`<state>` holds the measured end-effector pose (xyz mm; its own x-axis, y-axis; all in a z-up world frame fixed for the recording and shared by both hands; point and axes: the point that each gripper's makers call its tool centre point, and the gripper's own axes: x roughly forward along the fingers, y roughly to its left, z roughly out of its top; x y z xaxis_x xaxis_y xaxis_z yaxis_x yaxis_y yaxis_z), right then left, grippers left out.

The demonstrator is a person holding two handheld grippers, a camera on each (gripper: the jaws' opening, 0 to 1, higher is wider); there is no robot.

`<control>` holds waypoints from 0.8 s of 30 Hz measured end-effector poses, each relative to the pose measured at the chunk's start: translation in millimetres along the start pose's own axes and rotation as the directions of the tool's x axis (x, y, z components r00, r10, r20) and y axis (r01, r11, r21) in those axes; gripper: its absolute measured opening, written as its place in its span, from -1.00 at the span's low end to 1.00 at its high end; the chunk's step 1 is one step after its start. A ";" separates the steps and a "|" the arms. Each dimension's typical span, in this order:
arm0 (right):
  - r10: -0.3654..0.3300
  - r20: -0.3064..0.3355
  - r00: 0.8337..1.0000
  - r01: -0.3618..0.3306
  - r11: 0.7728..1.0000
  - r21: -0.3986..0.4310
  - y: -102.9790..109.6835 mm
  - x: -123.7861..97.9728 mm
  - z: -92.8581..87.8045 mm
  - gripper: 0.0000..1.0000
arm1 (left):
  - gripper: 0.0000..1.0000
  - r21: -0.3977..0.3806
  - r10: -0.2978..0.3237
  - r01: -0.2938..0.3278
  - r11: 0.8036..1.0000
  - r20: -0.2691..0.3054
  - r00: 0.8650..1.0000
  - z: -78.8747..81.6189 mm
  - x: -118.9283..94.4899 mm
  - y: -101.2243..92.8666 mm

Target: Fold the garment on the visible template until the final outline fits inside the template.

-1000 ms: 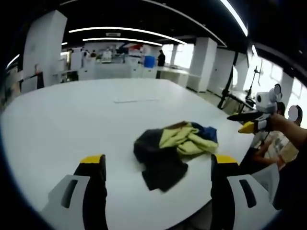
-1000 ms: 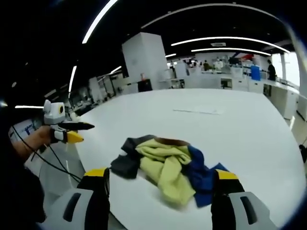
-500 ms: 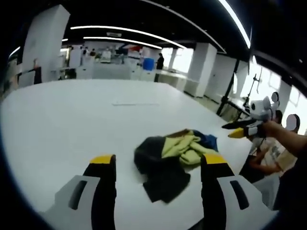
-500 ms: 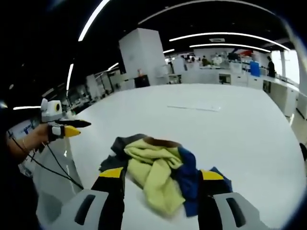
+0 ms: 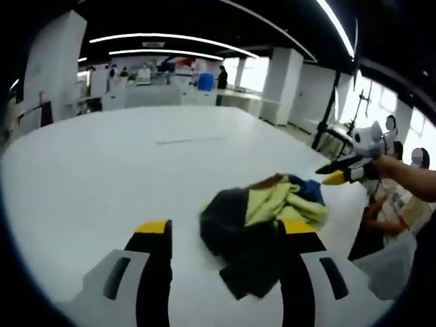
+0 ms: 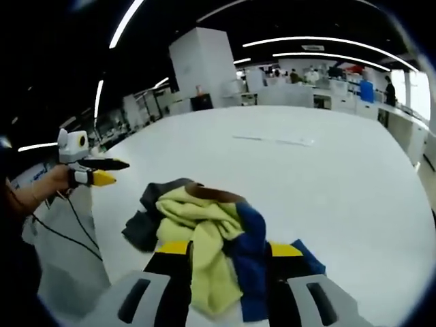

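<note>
- Wide bare room is being offered by the white table on the far side of the crumpled garment.
- That stretch is being interrupted by a thin strip (lying flat, well apart).

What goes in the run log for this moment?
garment: crumpled on table, unfolded | left gripper: open, near garment | right gripper: partly open over garment, nothing gripped

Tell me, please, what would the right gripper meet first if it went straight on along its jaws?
Most likely the crumpled garment, at its yellow and blue folds, which lie between the right gripper's jaw tips; depth is unclear.
</note>
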<state>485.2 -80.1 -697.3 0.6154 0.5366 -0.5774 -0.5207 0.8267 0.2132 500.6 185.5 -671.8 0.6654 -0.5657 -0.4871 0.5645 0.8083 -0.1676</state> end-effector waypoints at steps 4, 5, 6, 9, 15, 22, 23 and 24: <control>0.008 -0.010 1.000 -0.008 1.000 0.021 -4.9 8.8 -1.2 -0.30 | 0.14 -0.009 -0.012 0.012 1.000 -0.033 0.999 -7.4 13.4 6.0; 0.006 -0.015 1.000 -0.005 1.000 0.019 -6.8 11.3 -1.9 -0.32 | 0.12 -0.016 -0.014 0.014 1.000 -0.035 0.999 -8.1 15.7 7.5; 0.003 -0.019 1.000 -0.003 1.000 0.020 -7.9 12.9 -2.5 -0.34 | 0.10 -0.027 -0.015 0.014 1.000 -0.037 0.999 -8.6 18.9 9.6; -0.005 -0.025 1.000 0.005 1.000 0.024 -13.7 19.4 -3.2 -0.43 | 0.05 -0.027 -0.017 0.016 1.000 -0.044 0.999 -9.2 26.8 13.6; -0.007 -0.029 1.000 0.009 0.997 0.074 -22.7 29.2 -5.3 -0.62 | -0.14 -0.011 -0.015 0.014 1.000 -0.097 0.995 -16.7 46.7 22.2; -0.002 -0.035 0.999 0.007 0.992 0.123 -30.5 38.1 -7.6 -0.72 | -0.29 -0.047 -0.043 0.039 0.998 -0.107 0.993 -21.9 63.8 26.2; -0.001 -0.040 0.999 0.006 0.992 0.127 -31.0 39.3 -9.1 -0.75 | -0.31 -0.052 -0.044 0.038 0.998 -0.118 0.992 -24.9 67.2 28.1; -0.001 -0.044 0.999 0.007 0.992 0.129 -31.5 40.2 -9.9 -0.78 | -0.32 -0.055 -0.044 0.037 0.998 -0.127 0.991 -27.3 68.8 29.1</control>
<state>520.5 -86.2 -735.0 0.5895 0.5277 -0.6116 -0.4361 0.8452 0.3090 549.5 174.5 -733.6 0.5726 -0.5750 -0.5843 0.5610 0.7946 -0.2322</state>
